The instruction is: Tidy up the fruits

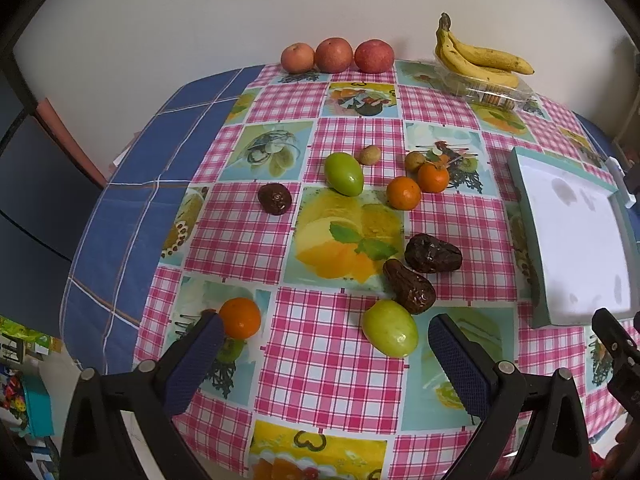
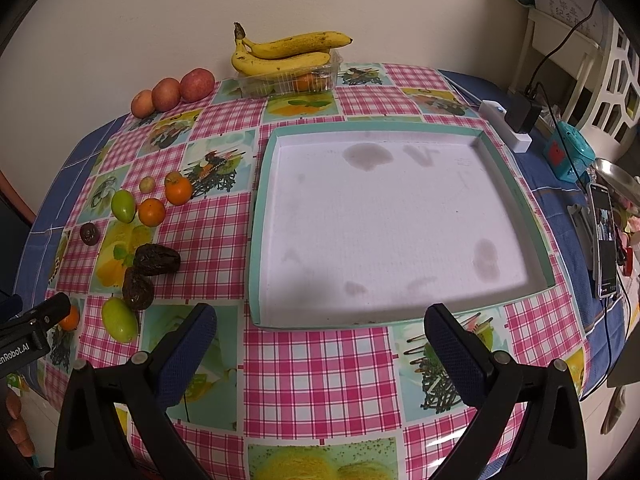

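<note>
Left gripper [image 1: 326, 334]: black plastic frame, two fingers [image 1: 196, 364] faced with dark blue textured pads, a round silver screw at the base of each finger and one further out on each triangular, cut-out side arm. Right gripper [image 2: 320, 326]: identical build, with the same blue dimpled pads [image 2: 456, 352] and four silver screws. In the right wrist view the left unit's black body bears white lettering reading "enRobot.AI", with bare skin of a hand [image 2: 16, 424] beneath it.

A phone [image 2: 606, 240] lies beside a teal gadget [image 2: 570, 152].
</note>
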Action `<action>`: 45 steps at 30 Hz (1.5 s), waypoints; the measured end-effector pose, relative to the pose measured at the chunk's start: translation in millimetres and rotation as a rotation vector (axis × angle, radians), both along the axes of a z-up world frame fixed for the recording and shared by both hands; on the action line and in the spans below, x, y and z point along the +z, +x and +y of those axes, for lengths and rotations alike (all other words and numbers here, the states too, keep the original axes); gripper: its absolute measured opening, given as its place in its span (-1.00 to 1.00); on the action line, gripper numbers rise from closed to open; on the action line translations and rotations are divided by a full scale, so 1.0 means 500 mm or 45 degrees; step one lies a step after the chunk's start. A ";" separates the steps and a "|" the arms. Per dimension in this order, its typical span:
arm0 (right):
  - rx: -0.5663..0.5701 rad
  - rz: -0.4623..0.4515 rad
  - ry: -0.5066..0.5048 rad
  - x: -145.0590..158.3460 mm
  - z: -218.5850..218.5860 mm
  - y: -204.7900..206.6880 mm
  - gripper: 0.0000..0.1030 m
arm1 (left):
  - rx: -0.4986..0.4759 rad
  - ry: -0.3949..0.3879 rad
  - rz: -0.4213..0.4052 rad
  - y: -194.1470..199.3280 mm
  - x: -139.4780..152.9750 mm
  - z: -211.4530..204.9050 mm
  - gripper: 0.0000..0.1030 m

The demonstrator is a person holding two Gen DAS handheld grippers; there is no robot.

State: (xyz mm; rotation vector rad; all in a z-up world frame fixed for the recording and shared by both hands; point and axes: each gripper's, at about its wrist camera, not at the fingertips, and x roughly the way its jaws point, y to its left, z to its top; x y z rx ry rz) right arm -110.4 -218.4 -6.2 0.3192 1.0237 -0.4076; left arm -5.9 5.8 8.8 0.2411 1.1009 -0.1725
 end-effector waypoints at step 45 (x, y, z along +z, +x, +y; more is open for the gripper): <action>0.526 -0.098 0.187 -0.013 0.253 0.194 1.00 | 0.057 -0.287 0.069 0.112 -0.102 0.250 0.71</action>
